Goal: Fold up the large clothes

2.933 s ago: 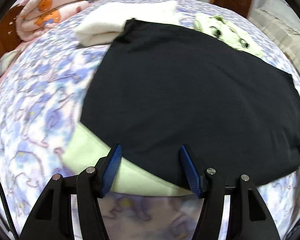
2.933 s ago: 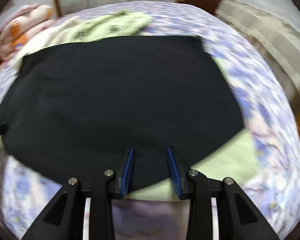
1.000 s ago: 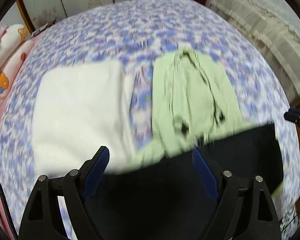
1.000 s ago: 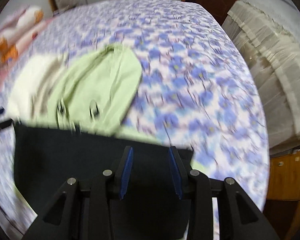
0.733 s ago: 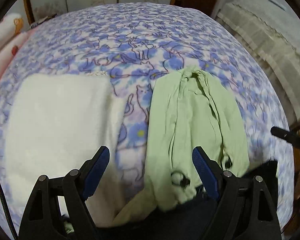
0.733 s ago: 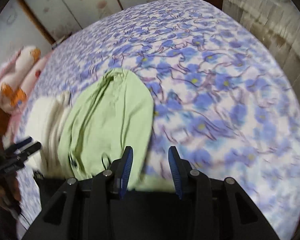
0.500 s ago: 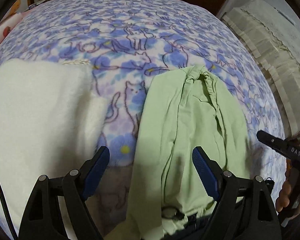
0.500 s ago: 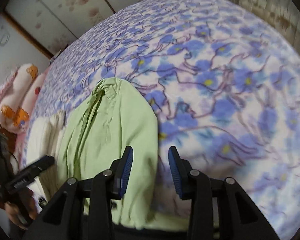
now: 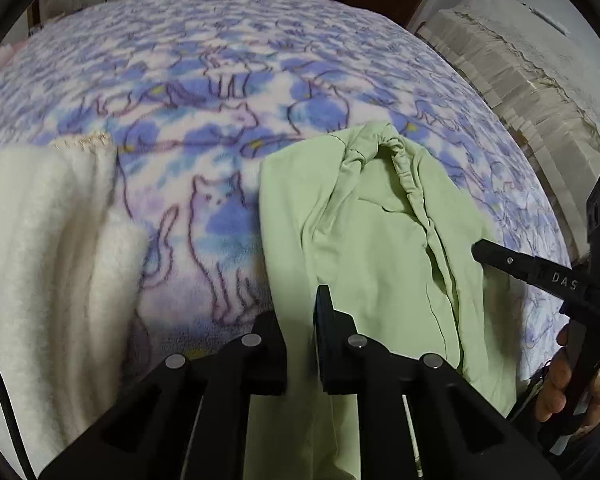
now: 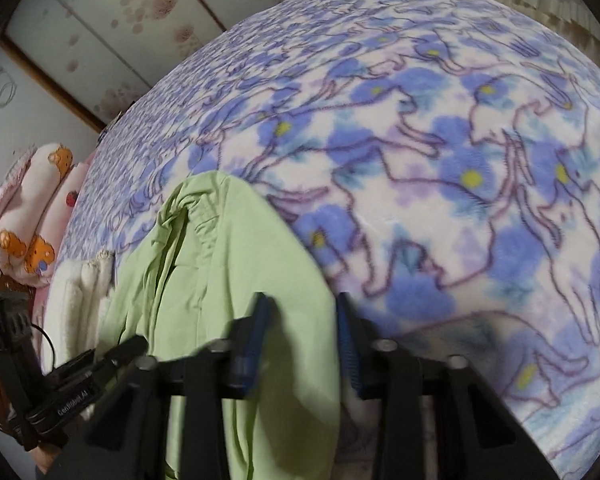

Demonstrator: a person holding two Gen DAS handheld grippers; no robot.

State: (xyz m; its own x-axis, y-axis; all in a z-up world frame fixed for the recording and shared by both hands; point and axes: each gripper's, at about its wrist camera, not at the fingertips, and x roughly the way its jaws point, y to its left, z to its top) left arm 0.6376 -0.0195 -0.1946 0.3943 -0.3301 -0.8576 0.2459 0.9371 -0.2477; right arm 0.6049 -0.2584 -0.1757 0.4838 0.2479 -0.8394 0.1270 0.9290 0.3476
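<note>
Item under inspection: one pale green cotton garment [image 9: 372, 248], lying lengthwise on the blue-and-lilac cat-print fleece bed cover [image 9: 228, 80], just right of the folded cream fluffy blanket [image 9: 48, 240] and not touching it in the left wrist view.

Handling, as judged: light, limp and thin. It will sag and crease the moment it is lifted, and has no stiffness to hold a fold line. It is not fragile. The fleece beneath is likely to drag on it. The best hold is at the near hem, one corner per hand, pulled taut.

Left gripper [image 9: 300, 308], on the garment edge nearer the blanket: its fingers have just been closing and stand almost together, pinching green fabric between them.

Right gripper [image 10: 301, 304], on the edge farther from the blanket: also just closing. Its own view, blurred, shows the fingers apart and straddling the cloth, with no firm pinch evident.

Farther from the hem, the gathered end lies bunched, level with the blanket's far corner.
</note>
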